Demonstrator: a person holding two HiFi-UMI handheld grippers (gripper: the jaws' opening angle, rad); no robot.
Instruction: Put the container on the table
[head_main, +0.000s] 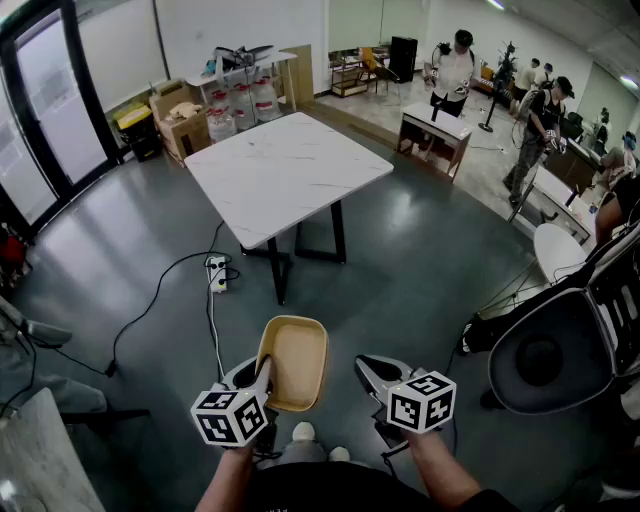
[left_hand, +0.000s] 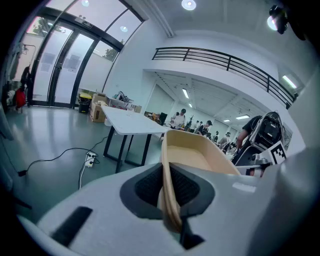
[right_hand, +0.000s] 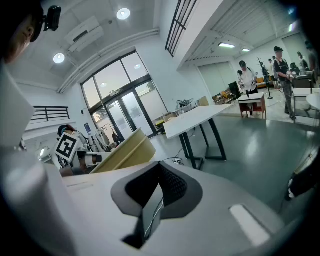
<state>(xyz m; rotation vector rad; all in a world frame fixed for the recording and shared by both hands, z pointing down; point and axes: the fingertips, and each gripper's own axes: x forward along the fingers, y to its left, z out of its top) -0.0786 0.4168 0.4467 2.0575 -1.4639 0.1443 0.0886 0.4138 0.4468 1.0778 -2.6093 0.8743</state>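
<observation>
A shallow tan container (head_main: 293, 361) hangs in the air over the grey floor, well short of the white marble table (head_main: 285, 172). My left gripper (head_main: 262, 378) is shut on the container's left rim (left_hand: 167, 190), with the wall pinched between the two black pads. In the right gripper view the container (right_hand: 125, 151) shows to the left. My right gripper (head_main: 372, 372) is beside the container on the right, shut with nothing between its jaws (right_hand: 159, 192). The table (left_hand: 131, 121) (right_hand: 199, 117) stands ahead in both gripper views.
A power strip (head_main: 217, 273) and black cables (head_main: 150, 300) lie on the floor left of the table legs. An office chair (head_main: 555, 350) stands at the right. Cardboard boxes (head_main: 180, 115) and water jugs sit behind the table. Several people (head_main: 540, 125) stand at the far right.
</observation>
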